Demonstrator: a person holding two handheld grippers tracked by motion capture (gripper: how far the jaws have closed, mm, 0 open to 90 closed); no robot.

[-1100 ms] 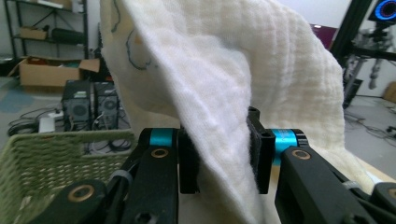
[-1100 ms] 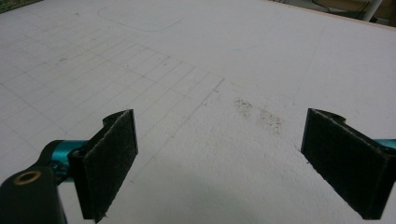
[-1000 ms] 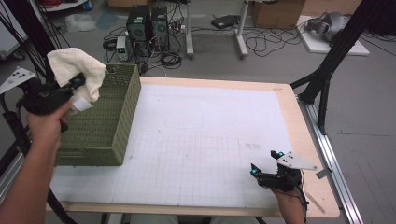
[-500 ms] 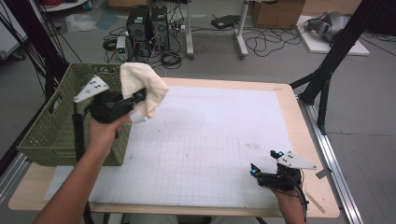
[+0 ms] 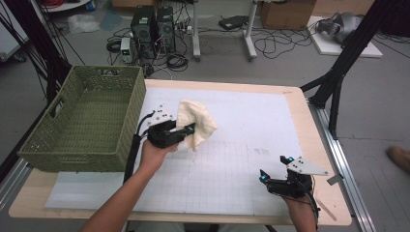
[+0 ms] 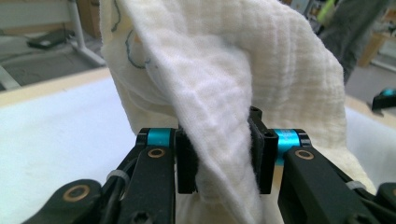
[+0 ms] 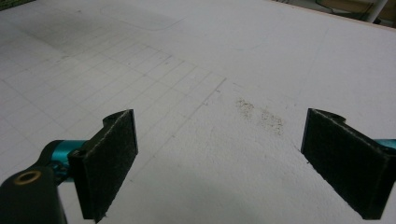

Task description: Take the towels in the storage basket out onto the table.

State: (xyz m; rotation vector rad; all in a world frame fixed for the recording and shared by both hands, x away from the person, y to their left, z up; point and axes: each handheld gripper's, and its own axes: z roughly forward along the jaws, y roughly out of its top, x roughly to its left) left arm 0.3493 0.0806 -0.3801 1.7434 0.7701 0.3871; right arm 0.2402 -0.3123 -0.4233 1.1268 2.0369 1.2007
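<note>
A cream muslin cloth (image 5: 199, 123) hangs bunched from my left gripper (image 5: 187, 131), just above the white gridded mat (image 5: 232, 145) and right of the green basket. In the left gripper view both black pads (image 6: 186, 161) press a fold of the cloth (image 6: 243, 70), so my left gripper (image 6: 219, 158) is shut on it. My right gripper (image 5: 273, 168) rests low at the mat's near right corner. In its own view the right gripper (image 7: 219, 158) stands open, with bare mat between its pads (image 7: 109, 158).
A green woven basket (image 5: 72, 157) stands at the table's left side, partly over the edge. A faint dark smudge (image 7: 261, 116) marks the mat ahead of my right gripper. The wooden table edge (image 5: 309, 121) runs along the right; cables and computer cases lie on the floor behind.
My left hand has carried the cloth from over the basket rightwards and down to the mat. The basket, tipped up a second ago, now stands flat. The right gripper has not moved.
</note>
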